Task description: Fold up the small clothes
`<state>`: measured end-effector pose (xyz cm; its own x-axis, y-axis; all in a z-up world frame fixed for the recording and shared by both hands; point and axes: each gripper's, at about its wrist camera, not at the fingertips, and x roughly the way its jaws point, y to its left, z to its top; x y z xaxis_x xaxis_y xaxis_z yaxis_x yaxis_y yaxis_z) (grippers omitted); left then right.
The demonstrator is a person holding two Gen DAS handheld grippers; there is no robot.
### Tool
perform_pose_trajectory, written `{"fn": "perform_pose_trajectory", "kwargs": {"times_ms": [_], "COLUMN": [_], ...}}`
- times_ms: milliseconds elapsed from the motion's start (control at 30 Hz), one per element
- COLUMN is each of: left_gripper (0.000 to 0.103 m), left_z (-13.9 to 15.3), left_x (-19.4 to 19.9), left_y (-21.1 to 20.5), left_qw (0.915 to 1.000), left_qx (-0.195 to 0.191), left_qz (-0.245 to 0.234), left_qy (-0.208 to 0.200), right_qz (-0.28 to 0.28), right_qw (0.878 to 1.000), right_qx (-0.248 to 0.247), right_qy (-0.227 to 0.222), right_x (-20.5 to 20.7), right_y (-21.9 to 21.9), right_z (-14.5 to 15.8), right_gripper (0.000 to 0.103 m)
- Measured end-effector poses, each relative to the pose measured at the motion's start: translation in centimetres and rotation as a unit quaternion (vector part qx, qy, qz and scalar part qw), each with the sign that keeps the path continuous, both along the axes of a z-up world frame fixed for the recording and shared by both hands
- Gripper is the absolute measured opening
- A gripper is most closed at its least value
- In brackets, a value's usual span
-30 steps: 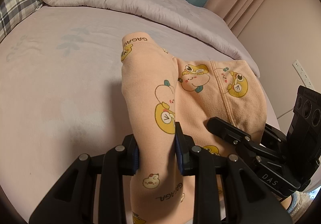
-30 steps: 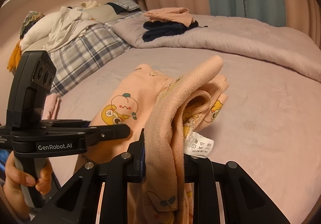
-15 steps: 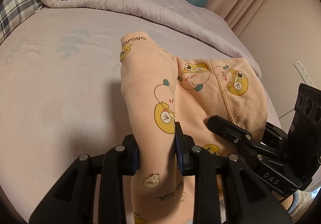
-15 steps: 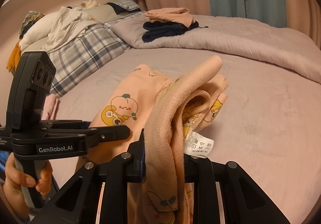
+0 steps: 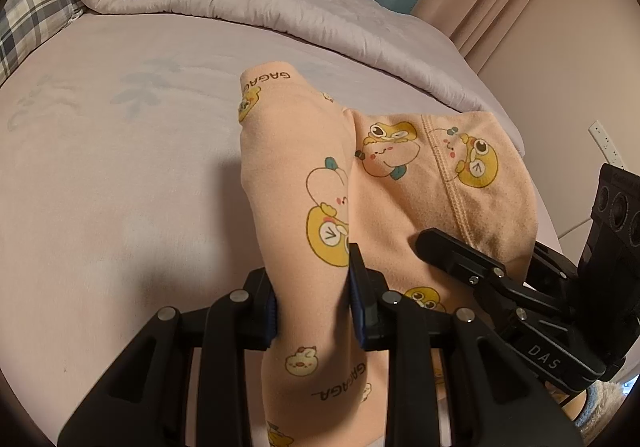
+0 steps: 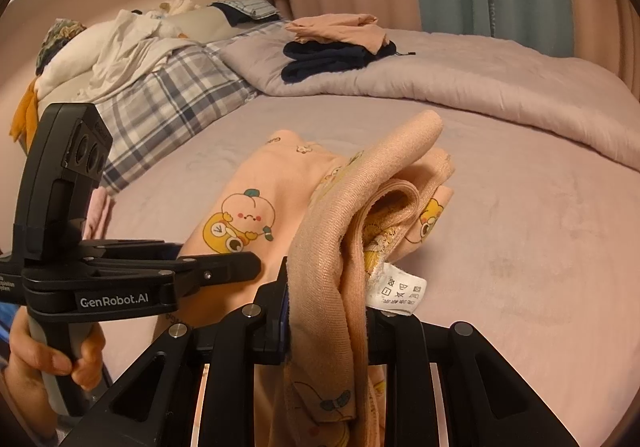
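Left wrist view: the left gripper (image 5: pixel 314 311) is clamped on a leg of the peach pants (image 5: pixel 296 183), cartoon ducks and "GAGAGA" lettering all over the cloth, which runs up between both fingers. To its right the right gripper (image 5: pixel 440 247) lies over the pants' waist end. The pants lie on the bed (image 5: pixel 120 175), far cuff forward on the lilac sheet.

Right wrist view: the right gripper (image 6: pixel 326 301) is pinched on the bunched waistband, a thick roll of fabric rising between its fingers, with the white care tag (image 6: pixel 396 291) hanging just beside the right finger. The left gripper (image 6: pixel 224 267) comes in from the left, the left hand (image 6: pixel 52 355) wrapped around its handle. Farther back, folded clothes (image 6: pixel 336 47), peach on navy, sit on the quilt (image 6: pixel 480 83).
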<state>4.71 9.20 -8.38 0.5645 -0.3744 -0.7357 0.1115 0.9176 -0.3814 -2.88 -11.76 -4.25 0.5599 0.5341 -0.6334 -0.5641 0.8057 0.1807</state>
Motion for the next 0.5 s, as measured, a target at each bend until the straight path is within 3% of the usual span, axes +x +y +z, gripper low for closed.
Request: {"fn": "perform_pose_trajectory", "kwargs": {"times_ms": [500], "left_gripper": [0.027], "left_z": [-0.74], "left_x": [1.03], "left_y": [-0.50], "left_qw": [1.0000], "left_qx": [0.007], "left_qz": [0.001], "left_qy": [0.005], "right_qz": [-0.005], "right_qw": [1.000], "right_qx": [-0.004], "right_qy": [0.002], "right_x": [1.15], "right_y": [0.37], "right_z": [-0.26], "right_gripper": [0.025]}}
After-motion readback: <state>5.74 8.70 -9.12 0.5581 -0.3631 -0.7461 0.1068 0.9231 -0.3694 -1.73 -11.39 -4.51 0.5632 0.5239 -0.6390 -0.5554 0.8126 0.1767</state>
